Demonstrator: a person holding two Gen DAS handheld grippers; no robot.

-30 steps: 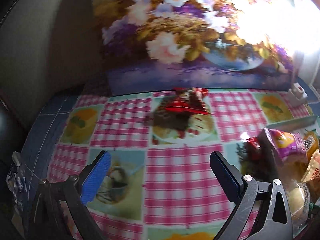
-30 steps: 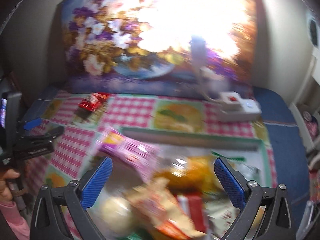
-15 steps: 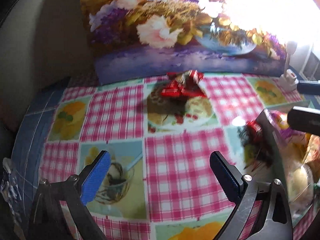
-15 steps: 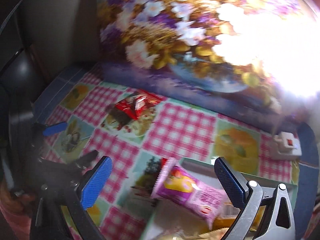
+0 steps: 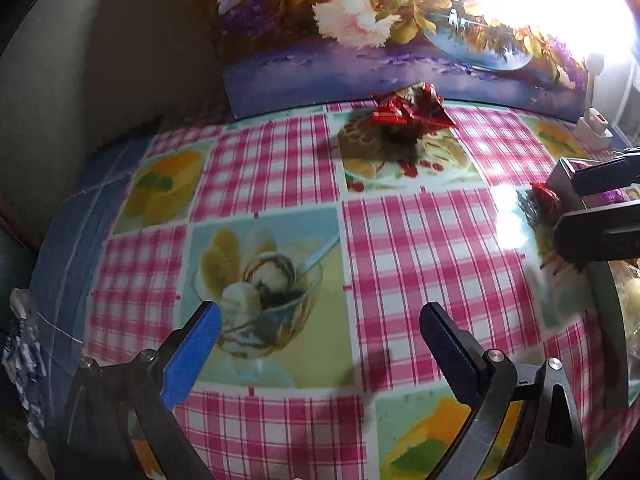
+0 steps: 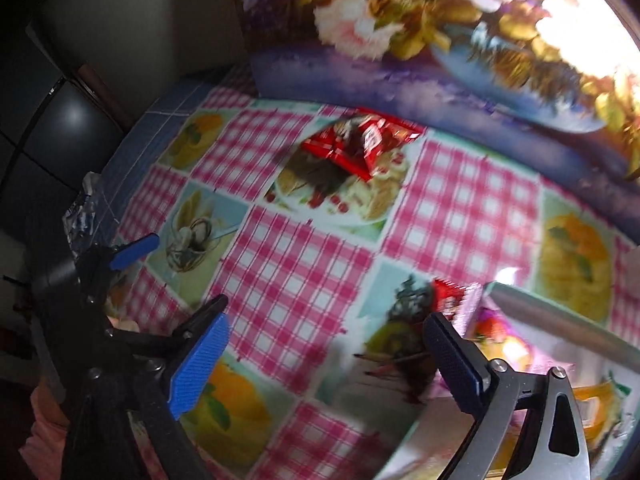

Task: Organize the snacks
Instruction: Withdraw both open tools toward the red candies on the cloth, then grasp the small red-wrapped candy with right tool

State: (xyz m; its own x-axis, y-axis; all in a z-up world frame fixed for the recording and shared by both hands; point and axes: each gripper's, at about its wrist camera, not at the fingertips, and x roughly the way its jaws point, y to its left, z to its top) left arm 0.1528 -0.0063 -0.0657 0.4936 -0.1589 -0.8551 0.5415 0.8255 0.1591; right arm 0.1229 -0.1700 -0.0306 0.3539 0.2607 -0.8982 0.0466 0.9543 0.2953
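Note:
Red snack packets (image 5: 410,110) lie in a small pile at the far side of the checked tablecloth; they also show in the right wrist view (image 6: 360,140). My left gripper (image 5: 320,336) is open and empty above the cloth, well short of the pile. My right gripper (image 6: 326,354) is open and empty, over the left corner of a metal tray (image 6: 552,320) that holds several snacks, among them a pink packet (image 6: 492,324). A small red packet (image 6: 448,298) lies by that corner. The left gripper's blue fingers (image 6: 134,252) show at the left of the right wrist view.
A large flower painting (image 5: 400,40) leans against the wall behind the table. A white power strip (image 5: 594,130) sits at the far right. The right gripper's dark body (image 5: 600,216) shows at the right edge of the left wrist view. Crumpled foil (image 5: 20,344) lies at the table's left edge.
Both grippers have swung left and forward toward the red packets. The right gripper has moved from over the tray to its left corner. Both stay open.

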